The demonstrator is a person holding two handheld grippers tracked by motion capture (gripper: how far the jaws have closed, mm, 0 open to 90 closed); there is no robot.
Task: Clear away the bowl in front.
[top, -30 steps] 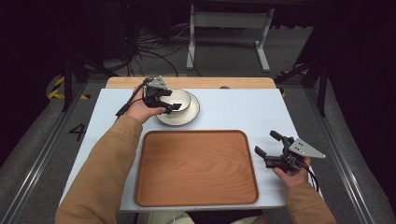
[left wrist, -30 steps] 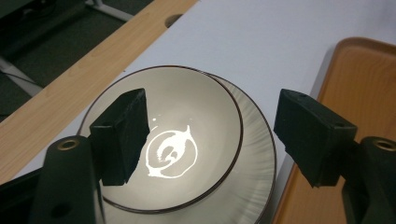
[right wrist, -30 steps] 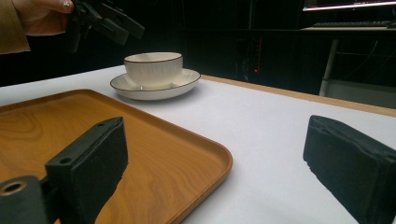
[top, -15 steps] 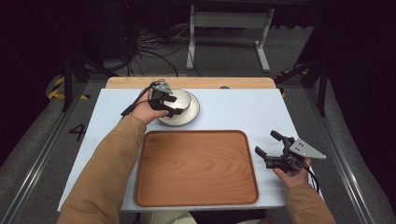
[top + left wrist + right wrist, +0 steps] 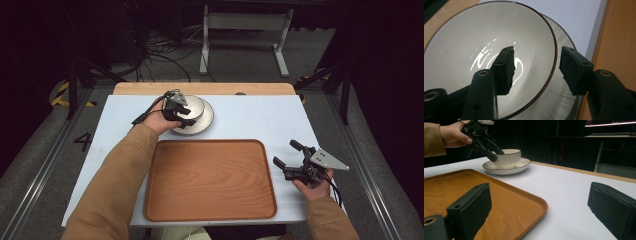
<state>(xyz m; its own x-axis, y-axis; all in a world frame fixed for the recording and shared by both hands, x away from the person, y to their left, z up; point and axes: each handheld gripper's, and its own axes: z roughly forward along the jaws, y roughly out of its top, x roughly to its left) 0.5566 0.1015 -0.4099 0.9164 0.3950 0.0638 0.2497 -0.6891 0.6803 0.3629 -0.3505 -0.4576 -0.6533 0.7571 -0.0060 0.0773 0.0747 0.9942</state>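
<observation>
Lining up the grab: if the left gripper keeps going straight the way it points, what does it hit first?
Most likely the bowl: the left gripper is open with the bowl's rim between its jaws, one jaw inside, the other outside over the plate beneath. Depth to the rim is unclear.

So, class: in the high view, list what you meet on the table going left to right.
Left claw at the bowl on its saucer → wooden tray → right claw.

Tray as landmark: plate just behind tray's far left corner, bowl sitting on plate. Left gripper over bowl's near rim. Right gripper right of tray, on table.
</observation>
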